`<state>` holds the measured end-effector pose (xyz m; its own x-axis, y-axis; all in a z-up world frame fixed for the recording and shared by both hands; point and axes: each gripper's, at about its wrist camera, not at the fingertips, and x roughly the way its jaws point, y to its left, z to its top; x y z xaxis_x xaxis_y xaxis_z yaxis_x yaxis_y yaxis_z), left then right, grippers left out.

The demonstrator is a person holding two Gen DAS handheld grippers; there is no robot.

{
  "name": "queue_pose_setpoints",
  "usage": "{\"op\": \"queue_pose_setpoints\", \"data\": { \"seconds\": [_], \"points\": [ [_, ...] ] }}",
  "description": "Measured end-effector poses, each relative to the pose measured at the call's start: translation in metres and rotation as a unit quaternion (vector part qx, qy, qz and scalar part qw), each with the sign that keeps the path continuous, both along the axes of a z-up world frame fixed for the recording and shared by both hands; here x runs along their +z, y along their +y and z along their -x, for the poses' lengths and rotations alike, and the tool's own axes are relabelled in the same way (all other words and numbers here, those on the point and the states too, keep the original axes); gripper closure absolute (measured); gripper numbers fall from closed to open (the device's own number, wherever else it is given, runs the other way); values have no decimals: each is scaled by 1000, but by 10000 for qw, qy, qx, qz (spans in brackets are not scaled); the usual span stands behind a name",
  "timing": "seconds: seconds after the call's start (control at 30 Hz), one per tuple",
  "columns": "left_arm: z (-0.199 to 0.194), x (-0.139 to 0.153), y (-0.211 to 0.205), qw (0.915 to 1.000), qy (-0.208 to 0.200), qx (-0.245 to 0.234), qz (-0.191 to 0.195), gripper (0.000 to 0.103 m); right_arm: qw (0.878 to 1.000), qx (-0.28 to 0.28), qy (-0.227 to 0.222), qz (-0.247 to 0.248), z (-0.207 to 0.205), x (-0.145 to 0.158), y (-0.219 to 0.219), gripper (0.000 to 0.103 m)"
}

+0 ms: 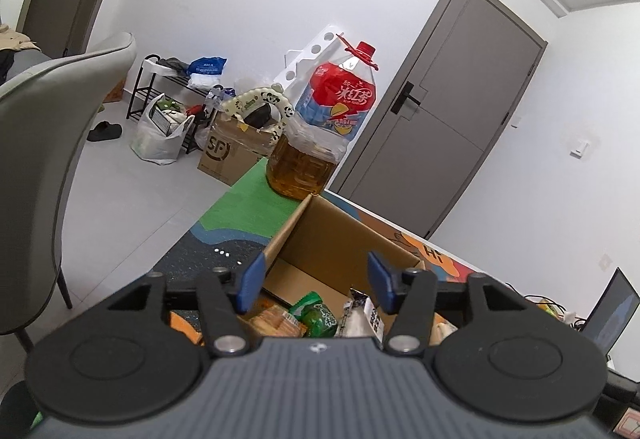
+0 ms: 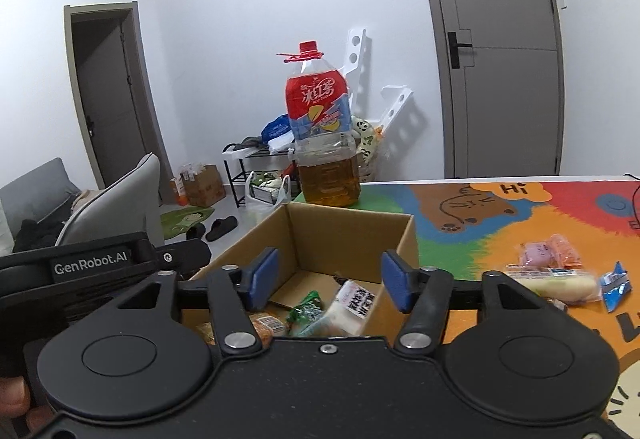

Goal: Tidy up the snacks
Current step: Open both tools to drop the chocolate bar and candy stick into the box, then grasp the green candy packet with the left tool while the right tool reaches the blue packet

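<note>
An open cardboard box [image 1: 340,235] [image 2: 348,235] stands on the colourful table mat. Inside lie a green packet [image 1: 318,315] [image 2: 306,309], a white packet with black print [image 1: 366,315] [image 2: 354,301] and orange-brown biscuit packs [image 1: 276,321] [image 2: 264,323]. My left gripper [image 1: 318,281] is open and empty above the box's near side. My right gripper [image 2: 328,279] is open and empty over the box too. On the mat to the right lie a pink packet [image 2: 550,253], a long pale yellow packet [image 2: 554,285] and a small blue packet [image 2: 616,285]. The left gripper's body [image 2: 100,263] shows at the left.
A large bottle of amber drink with a red label [image 1: 320,135] [image 2: 326,143] stands on the mat just behind the box. A grey chair [image 1: 44,159] [image 2: 116,199] is at the table's left. A laptop [image 1: 612,315] sits at the right. Floor clutter lies beyond.
</note>
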<state>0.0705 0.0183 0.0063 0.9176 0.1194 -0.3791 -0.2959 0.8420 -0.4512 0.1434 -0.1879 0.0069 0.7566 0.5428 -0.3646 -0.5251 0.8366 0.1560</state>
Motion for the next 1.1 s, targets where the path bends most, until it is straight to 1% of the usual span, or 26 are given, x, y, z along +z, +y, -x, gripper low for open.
{"op": "queue_pose_setpoints", "data": {
  "seconds": [0.1,0.27,0.33,0.47,0.63,0.8,0.97,1.1],
  "points": [
    [-4,1,-5,10000,5,-53,-24,42,9999,-149,24,-22,0,0,-12,43],
    [-5,3,-22,9996,10,-232,-139,28,9992,-374,79,-85,-3,-2,-32,39],
    [-6,4,-30,9994,23,-270,-209,25,9990,-438,88,-102,-2,-3,-41,37],
    [-8,5,-44,9988,70,-343,-351,17,9984,-530,105,-157,-2,-4,-57,28],
    [-9,6,-57,9980,123,-417,-453,15,9976,-634,153,-237,-1,-6,-76,26],
    [-11,7,-70,9971,173,-498,-556,14,9967,-733,160,-320,-3,-7,-90,20],
    [-15,9,-83,9961,191,-587,-635,13,9949,-882,195,-451,-6,-7,-105,20],
    [-17,9,-96,9950,183,-674,-720,13,9933,-1026,166,-507,-8,-9,-120,17]
  ]
}}
